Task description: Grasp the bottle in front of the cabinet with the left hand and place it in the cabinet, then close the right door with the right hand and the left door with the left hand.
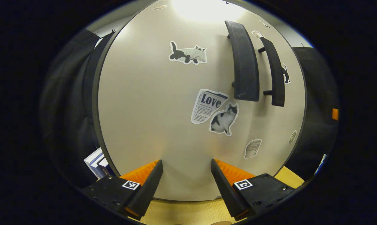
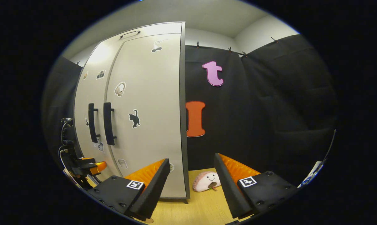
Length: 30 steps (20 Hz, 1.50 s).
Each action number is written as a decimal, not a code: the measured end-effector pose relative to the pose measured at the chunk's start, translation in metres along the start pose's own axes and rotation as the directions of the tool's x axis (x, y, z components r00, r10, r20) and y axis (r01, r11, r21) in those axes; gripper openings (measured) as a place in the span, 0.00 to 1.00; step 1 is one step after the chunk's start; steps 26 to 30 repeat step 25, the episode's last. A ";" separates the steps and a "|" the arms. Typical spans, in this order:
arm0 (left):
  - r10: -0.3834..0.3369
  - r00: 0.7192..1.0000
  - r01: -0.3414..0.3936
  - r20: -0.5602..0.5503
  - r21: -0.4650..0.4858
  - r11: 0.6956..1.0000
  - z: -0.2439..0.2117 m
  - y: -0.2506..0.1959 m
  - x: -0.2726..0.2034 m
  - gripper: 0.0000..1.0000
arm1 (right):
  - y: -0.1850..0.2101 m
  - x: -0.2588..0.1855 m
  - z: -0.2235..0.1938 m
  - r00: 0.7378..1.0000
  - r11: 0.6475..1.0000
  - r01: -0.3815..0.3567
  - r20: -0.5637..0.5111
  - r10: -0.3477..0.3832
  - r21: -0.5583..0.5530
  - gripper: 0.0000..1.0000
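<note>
The white cabinet fills the left gripper view from close up. Its left door (image 1: 151, 103) carries cat and paper stickers, and the two black handles (image 1: 244, 62) (image 1: 274, 72) stand side by side at the right. My left gripper (image 1: 186, 162) is open with nothing between its fingers, their tips right at the door's lower part. In the right gripper view both doors (image 2: 88, 93) (image 2: 151, 93) lie flush and look shut. The left gripper (image 2: 94, 166) shows low beside the left door. My right gripper (image 2: 191, 157) is open and holds nothing, a little off the cabinet's right corner.
A pale plush toy (image 2: 206, 181) lies on the wooden tabletop (image 2: 201, 206) to the right of the cabinet. A blue and white box (image 1: 96, 162) sits left of the cabinet. Black cloth walls close the booth behind and beside.
</note>
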<state>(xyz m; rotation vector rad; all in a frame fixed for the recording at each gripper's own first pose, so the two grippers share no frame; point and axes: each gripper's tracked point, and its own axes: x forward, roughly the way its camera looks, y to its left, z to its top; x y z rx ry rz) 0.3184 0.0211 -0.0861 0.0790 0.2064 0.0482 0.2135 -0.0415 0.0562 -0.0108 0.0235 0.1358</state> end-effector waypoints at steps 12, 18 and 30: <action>0.013 0.994 -0.013 0.111 -0.001 1.000 0.122 0.048 -0.120 0.94 | 0.014 -0.013 0.041 0.996 0.998 -0.051 0.070 0.049 0.039 0.95; 0.004 0.985 0.000 0.175 -0.026 1.000 0.170 0.077 -0.195 0.94 | 0.018 -0.035 0.059 0.993 0.998 -0.055 0.107 0.054 0.013 0.94; 0.077 0.963 -0.074 0.257 -0.020 0.997 0.206 0.116 -0.265 0.94 | 0.025 -0.058 0.075 0.987 0.998 -0.059 0.148 0.062 -0.029 0.87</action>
